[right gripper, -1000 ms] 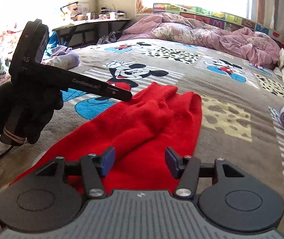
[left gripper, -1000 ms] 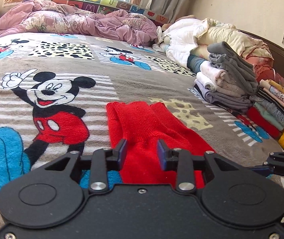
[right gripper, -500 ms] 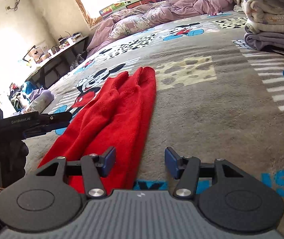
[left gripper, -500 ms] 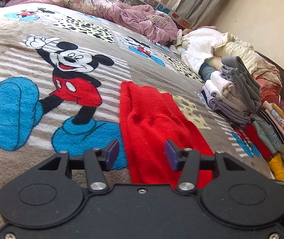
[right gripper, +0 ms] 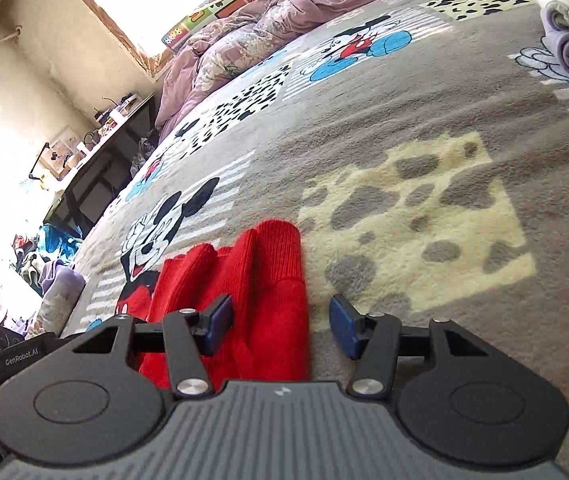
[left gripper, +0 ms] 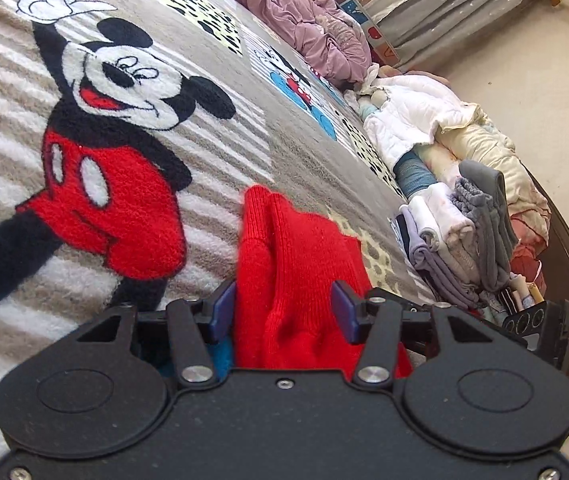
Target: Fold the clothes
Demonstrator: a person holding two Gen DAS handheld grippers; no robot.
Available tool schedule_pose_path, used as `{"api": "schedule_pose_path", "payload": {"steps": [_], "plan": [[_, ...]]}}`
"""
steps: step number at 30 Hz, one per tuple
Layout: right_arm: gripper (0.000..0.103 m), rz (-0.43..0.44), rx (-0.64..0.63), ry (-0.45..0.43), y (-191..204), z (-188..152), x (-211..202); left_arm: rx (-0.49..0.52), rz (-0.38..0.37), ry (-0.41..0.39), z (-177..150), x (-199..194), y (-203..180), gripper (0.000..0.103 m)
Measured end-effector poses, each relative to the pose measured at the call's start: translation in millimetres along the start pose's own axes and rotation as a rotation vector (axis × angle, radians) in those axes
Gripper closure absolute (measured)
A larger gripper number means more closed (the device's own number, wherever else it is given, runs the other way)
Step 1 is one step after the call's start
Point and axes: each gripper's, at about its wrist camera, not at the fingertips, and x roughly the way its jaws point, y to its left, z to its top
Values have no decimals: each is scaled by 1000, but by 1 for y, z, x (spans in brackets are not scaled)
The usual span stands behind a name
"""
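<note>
Two grippers sit low over a bed covered by a cartoon-mouse blanket (left gripper: 212, 184), each aimed at the same red knitted garment (left gripper: 296, 276).

Left gripper (left gripper: 282, 310): its fingers (left gripper: 220, 312) are spread, having just widened within the last second. The red garment lies between them and runs forward from the gap, but neither blue pad presses on it in a way that can be seen. Ahead of the fingers the garment ends in a rounded, ribbed edge. Off to the right of the fingers stands a stack of folded clothes (left gripper: 464, 240), with a white quilted jacket (left gripper: 416, 120) further along that side, well apart from the garment. Part of the other gripper's black body shows at the far right.

Right gripper (right gripper: 280, 322): its fingers (right gripper: 342, 326) are also spread. The red garment (right gripper: 260, 288) passes by the left finger and fills the left part of the gap; the right finger is over bare blanket (right gripper: 404, 208), beside a yellow spotted patch. A crumpled mauve duvet (right gripper: 244, 48) lies far ahead of the fingers. The left gripper's black casing is visible at the lower left.
</note>
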Motion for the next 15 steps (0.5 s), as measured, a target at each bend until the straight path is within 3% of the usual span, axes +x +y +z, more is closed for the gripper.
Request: {"api": "schedule_pose_path", "payload": {"steps": [2,3,7,10,13,15], "plan": [[75,-76,-86,-24,10,-3,-1,3,-2,-1,2,2,-1,56],[75,-131,-137,-44,17,-5,-4,9,3,-2,2,2,-2,55],[71,-124,-275,-200,33,-23,-37,20,5,0,2,3,-3,53],[69,-52,-294,-180,40,-22,-35,12,1,-3,1,2,-1,53],[67,-56,-288,-61,40,-16,-14,17,2,-5,0,3,-2,52],[68,-59,-301,-32,43,-16,-7,26,2,-4,-1,3,-4,51]]}}
